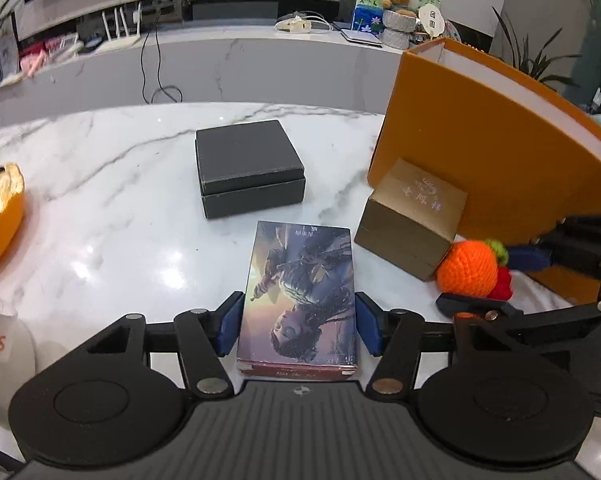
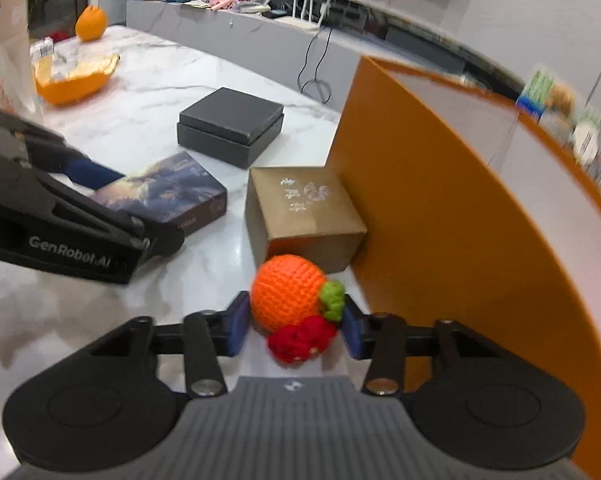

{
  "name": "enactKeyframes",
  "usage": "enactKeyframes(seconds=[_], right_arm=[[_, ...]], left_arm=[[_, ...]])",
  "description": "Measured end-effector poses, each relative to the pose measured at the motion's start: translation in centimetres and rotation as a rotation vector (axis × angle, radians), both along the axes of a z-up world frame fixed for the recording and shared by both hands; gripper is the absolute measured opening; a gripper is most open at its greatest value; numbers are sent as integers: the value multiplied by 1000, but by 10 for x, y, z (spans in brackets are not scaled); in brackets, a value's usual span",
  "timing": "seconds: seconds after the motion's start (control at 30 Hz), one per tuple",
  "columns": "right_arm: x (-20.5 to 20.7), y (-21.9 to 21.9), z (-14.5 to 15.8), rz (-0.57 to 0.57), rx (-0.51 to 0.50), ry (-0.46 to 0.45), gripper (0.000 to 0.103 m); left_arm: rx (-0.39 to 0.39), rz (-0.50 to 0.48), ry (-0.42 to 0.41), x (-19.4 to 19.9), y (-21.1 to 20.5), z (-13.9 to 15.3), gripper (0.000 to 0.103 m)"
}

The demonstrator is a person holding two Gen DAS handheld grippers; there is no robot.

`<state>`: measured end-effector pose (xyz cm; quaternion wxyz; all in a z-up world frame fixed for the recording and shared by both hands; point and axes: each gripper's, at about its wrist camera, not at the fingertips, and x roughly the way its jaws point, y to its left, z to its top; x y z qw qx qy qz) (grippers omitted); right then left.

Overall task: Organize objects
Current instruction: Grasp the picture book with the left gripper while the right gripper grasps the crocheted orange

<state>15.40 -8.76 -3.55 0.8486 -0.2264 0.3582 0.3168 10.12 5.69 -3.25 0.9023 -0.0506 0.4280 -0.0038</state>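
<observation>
My left gripper [image 1: 299,326] is shut on a picture-covered flat box [image 1: 302,296], its blue pads pressed on both long sides; the box also shows in the right wrist view [image 2: 168,196]. My right gripper [image 2: 294,326] is shut on a crocheted orange toy [image 2: 288,296] with green leaf and red berries, beside the big orange box [image 2: 460,220]. The toy also shows in the left wrist view [image 1: 470,268]. A brown gift box [image 1: 414,216] stands against the orange box [image 1: 480,148]. A black lidded box [image 1: 248,168] sits mid-table.
Marble table [image 1: 100,200]. An orange peel bowl [image 1: 0,216] lies at the left; it also shows in the right wrist view [image 2: 74,76] with a whole orange [image 2: 91,22] behind. A white bag [image 1: 0,344] stands near left. A counter with clutter runs behind.
</observation>
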Motion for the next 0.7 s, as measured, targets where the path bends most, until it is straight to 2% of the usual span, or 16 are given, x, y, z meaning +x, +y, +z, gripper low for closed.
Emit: enactKeyframes(seconds=[0.07,0.2,0.37,0.47,0.63,0.7], right_arm=[[2,-2,2,-14,16,43,47],[2,-4,10,-22,24,95,47],[-3,-5,16,9,-12,190,47],[-11,-2,13,45,-54,228,47],[-18,3,9,68,-67,222,49],[-17,5,8,59,-66,217,56]], left_arm=[[-18,-9,7,-1,3,1,67],[-4,-31,36,-8,2,3,67],[-18,-78,94,-25,3,6,67],[21,-119,118,-38,-2,7,67],[37,-132,101,-41,-2,4,71],[45,-128,95,-38,-3,3,74]])
